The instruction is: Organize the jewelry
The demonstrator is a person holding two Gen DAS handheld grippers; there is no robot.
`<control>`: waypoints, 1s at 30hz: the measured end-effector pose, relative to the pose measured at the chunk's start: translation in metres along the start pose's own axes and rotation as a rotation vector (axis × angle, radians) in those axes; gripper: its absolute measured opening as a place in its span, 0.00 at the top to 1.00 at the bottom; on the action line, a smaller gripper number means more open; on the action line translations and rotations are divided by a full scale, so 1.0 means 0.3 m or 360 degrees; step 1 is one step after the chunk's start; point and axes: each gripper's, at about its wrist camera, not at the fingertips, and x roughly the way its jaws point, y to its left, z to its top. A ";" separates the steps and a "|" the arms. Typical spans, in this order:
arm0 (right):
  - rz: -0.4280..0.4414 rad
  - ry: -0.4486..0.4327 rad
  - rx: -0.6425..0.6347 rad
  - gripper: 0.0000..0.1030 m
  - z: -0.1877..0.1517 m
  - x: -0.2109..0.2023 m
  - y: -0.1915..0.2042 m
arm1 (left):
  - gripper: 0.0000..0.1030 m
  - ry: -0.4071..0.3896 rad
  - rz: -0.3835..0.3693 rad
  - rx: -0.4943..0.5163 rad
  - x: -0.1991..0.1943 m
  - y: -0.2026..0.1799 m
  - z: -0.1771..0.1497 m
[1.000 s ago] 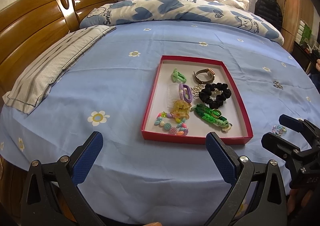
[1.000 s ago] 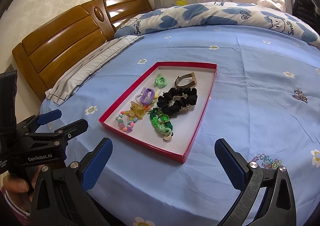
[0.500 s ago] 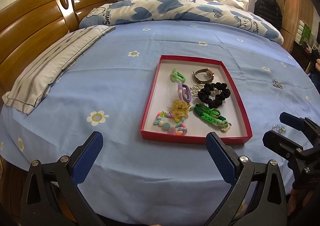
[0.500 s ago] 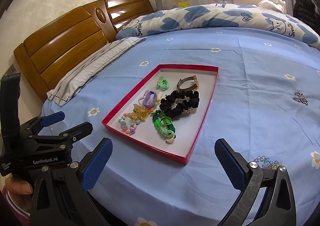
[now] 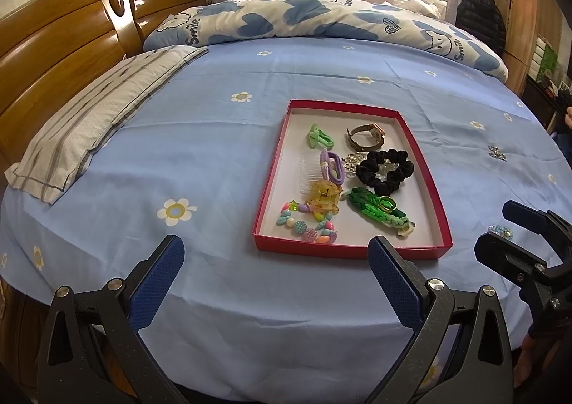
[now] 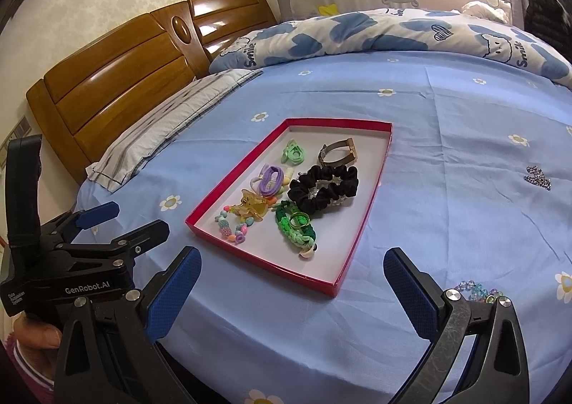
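A red-rimmed tray (image 5: pixel 271 189) (image 6: pixel 371 203) lies on the blue bedsheet. It holds a black scrunchie (image 5: pixel 386 168) (image 6: pixel 323 189), a watch (image 5: pixel 366 136), a green braided band (image 5: pixel 375 211), a bead bracelet (image 5: pixel 307 225), a yellow claw clip (image 5: pixel 323 195) and purple and green hair ties. A clear bead bracelet (image 6: pixel 477 291) (image 5: pixel 500 230) and a rhinestone piece (image 6: pixel 538 178) (image 5: pixel 497 153) lie on the sheet right of the tray. My left gripper (image 5: pixel 275 279) and my right gripper (image 6: pixel 291 286) are both open and empty, held near the bed's front edge.
A striped pillow (image 5: pixel 96 118) lies at the left by the wooden headboard (image 5: pixel 64 46). A rolled blue-and-white duvet (image 5: pixel 321 21) lies along the far side. A wardrobe (image 5: pixel 518 3) stands at the right.
Both grippers have drawn back and risen slightly, so the tray looks a little farther away. Both stay open. Nothing on the bed has moved.
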 end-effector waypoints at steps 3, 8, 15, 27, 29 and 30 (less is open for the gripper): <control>0.0000 -0.0001 -0.0001 0.00 0.002 0.000 0.002 | 0.00 0.0000 0.0001 -0.0002 0.000 0.002 0.001; -0.0001 -0.0001 0.0000 0.00 0.003 -0.001 0.004 | 0.00 -0.0001 0.0001 -0.0001 0.000 0.001 0.002; 0.0002 0.0002 0.0001 0.00 0.004 0.000 0.003 | 0.00 0.0003 -0.0002 0.0000 0.000 0.001 0.003; 0.0002 -0.0002 0.0002 0.00 0.005 -0.001 0.002 | 0.00 0.0002 -0.0003 0.0016 0.003 -0.006 0.010; 0.0002 -0.0002 0.0002 0.00 0.005 -0.001 0.001 | 0.00 0.0004 -0.0005 0.0016 0.003 -0.008 0.011; 0.0003 -0.0002 0.0003 0.00 0.006 -0.001 0.001 | 0.00 0.0003 -0.0004 0.0016 0.002 -0.008 0.011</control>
